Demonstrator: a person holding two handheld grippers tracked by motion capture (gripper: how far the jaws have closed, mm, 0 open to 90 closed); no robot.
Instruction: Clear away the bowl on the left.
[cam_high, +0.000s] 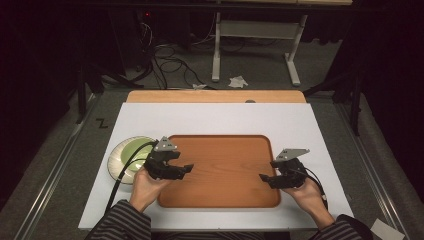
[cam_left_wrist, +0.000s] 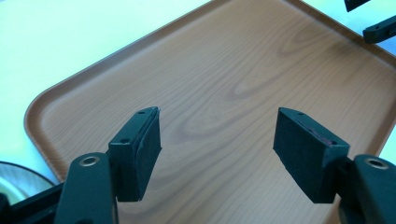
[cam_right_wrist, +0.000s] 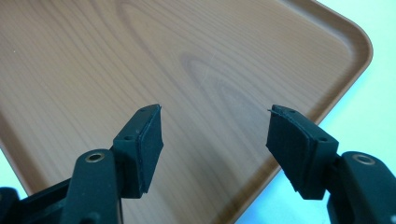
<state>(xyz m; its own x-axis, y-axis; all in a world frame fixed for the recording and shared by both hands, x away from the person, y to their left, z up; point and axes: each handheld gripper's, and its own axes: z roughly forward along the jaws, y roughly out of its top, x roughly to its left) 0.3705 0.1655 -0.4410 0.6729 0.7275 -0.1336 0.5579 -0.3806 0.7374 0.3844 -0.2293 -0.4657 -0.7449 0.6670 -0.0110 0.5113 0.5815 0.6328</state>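
The tray (cam_high: 220, 170) is brown with a wood grain and rounded corners, it lies flat in the middle of the white board, its inside bare, long side across

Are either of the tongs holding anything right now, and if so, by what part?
Nothing is held. The left tongs and the right tongs both stand open over the wooden tray, with only bare tray between them.

Location: a lab or test room. Evidence: dark surroundings, loose cables (cam_high: 167, 62) on grey carpet, a white metal desk frame (cam_high: 257, 42), and a white-covered tabletop (cam_high: 215, 120).
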